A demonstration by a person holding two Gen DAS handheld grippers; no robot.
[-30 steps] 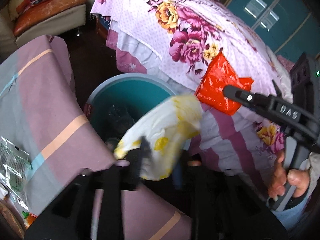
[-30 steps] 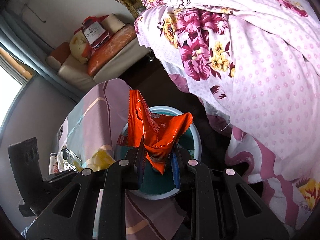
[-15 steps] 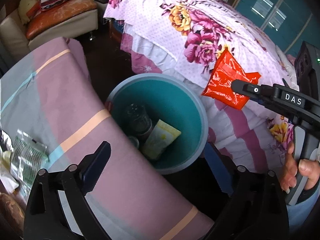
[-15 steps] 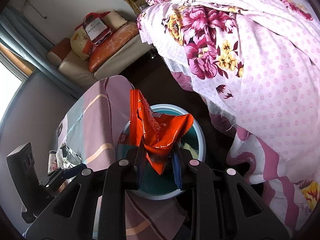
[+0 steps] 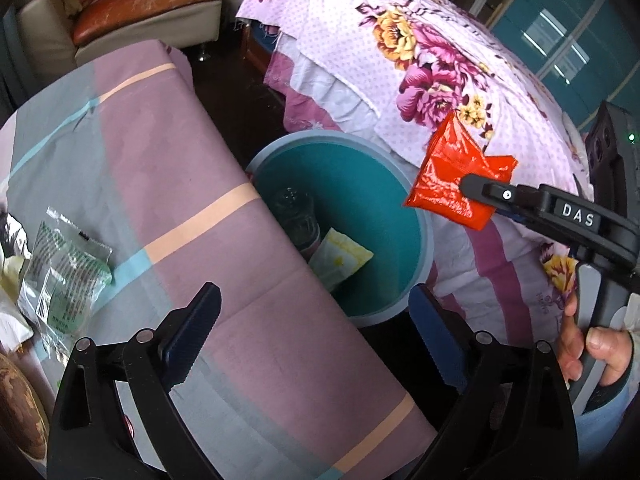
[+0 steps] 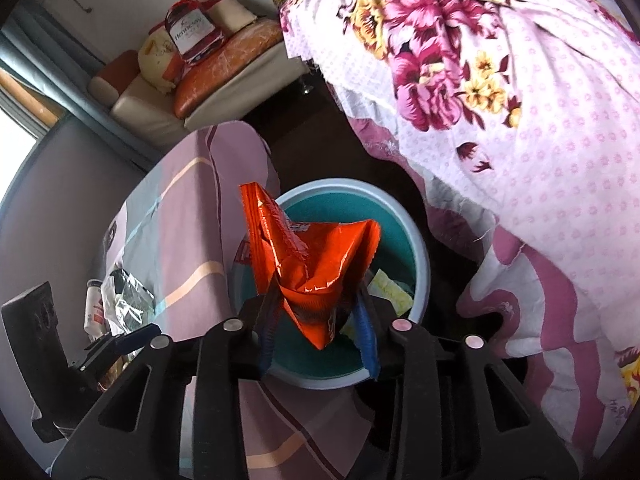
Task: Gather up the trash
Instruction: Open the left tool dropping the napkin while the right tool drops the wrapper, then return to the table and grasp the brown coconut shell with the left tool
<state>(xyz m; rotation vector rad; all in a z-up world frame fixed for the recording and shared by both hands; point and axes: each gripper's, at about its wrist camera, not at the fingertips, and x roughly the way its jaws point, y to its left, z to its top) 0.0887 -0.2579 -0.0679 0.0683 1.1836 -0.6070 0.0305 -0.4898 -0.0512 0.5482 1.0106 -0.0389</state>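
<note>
A second earlier your left gripper (image 5: 314, 332) was pinching a crumpled white-and-yellow plastic wrapper (image 5: 340, 256) above the bin; by this moment its two blue-padded fingers stood spread wide with nothing between them, and that wrapper lay inside the round teal plastic bin (image 5: 420, 240), resting against a clear ribbed plastic bottle (image 5: 298, 216). Your right gripper (image 6: 318, 332) had not let go: its two fingers were pressed together on the lower fold of one crinkled, glossy orange-red foil snack bag (image 6: 316, 256), which hung over the bin's open mouth (image 6: 416, 248), apart from the rim. From the left wrist view the same bag (image 5: 452, 176) showed as a creased, angular pouch held at the tip of your right tool, your right hand (image 5: 592, 348) wrapped around its handle. You had one bin, with two items inside it, and one bag in the air. On the striped pink, grey and peach tablecloth (image 5: 160, 184) one flat, transparent wrapper with green print (image 5: 64, 276) lay near the left edge, beside more packaging too cropped to count. A floral pink bedspread (image 5: 400, 52) draped behind the bin.
</note>
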